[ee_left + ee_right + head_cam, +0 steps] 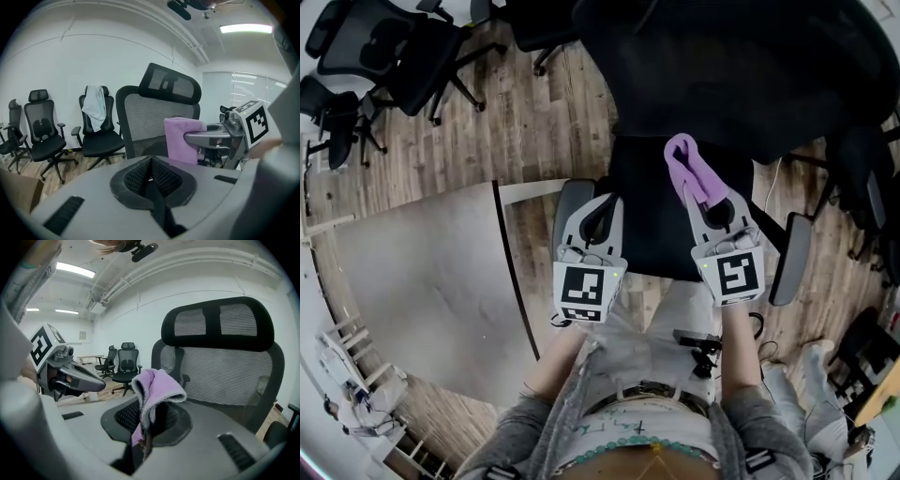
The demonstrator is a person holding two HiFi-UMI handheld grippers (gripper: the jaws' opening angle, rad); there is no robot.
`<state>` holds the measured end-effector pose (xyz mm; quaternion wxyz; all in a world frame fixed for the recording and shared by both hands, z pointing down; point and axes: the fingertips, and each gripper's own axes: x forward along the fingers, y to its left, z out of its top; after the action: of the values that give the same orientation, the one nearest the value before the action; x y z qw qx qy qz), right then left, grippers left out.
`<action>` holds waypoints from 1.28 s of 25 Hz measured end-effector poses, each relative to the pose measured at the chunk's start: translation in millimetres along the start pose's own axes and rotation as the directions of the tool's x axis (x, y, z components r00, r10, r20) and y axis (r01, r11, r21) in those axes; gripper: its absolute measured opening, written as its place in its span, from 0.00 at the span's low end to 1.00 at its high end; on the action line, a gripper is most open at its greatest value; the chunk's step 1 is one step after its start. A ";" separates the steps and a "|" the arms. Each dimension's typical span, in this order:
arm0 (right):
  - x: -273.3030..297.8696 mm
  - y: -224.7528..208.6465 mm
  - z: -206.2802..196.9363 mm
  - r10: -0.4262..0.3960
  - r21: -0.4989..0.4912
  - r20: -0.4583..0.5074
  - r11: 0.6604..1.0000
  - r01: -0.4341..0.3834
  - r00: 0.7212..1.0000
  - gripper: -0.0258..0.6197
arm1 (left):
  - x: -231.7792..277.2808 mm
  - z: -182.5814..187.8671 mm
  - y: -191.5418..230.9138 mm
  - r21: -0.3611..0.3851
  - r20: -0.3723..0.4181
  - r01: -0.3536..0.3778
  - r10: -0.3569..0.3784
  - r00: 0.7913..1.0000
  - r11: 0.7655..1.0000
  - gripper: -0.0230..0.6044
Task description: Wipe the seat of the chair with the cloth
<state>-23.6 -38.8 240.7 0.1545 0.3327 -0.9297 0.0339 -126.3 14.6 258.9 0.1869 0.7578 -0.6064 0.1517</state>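
Right gripper view, cloth [158,386] clamped between its jaws, left gripper [599,219] jaws together, empty.

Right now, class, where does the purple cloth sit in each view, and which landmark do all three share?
Head view: cloth upper centre-right, clamped in the right gripper.
Left gripper view: cloth right of centre.
Right gripper view: cloth centre, between its jaws.
Shared landmark: the black mesh chair.

Wood floor [553,112]: chair [647,192], spare chairs [394,52], grey board [431,272].
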 end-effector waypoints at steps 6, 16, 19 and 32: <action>16.2 14.0 -25.8 0.030 -0.002 -0.052 1.000 -0.030 0.998 0.11 | 2.8 -21.7 22.7 -0.005 -0.027 -0.034 0.034 0.999 0.999 0.05; 30.6 14.6 -64.6 0.073 0.001 -0.117 0.997 -0.073 0.990 0.11 | 18.7 -63.0 28.3 -0.029 -0.099 -0.030 0.027 0.995 0.999 0.05; 37.0 19.7 -76.4 0.093 0.008 -0.121 0.996 -0.092 0.988 0.11 | 19.1 -74.0 34.1 -0.024 -0.111 -0.046 0.043 0.993 0.999 0.05; 76.9 32.3 -138.2 0.140 0.092 -0.209 0.988 -0.123 0.968 0.11 | 32.4 -95.2 69.7 0.014 -0.188 -0.102 0.103 0.977 0.995 0.05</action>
<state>-63.5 -37.5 397.1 0.2384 0.2703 -0.9256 0.1161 -187.6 17.6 364.7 0.2340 0.7081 -0.6240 0.2335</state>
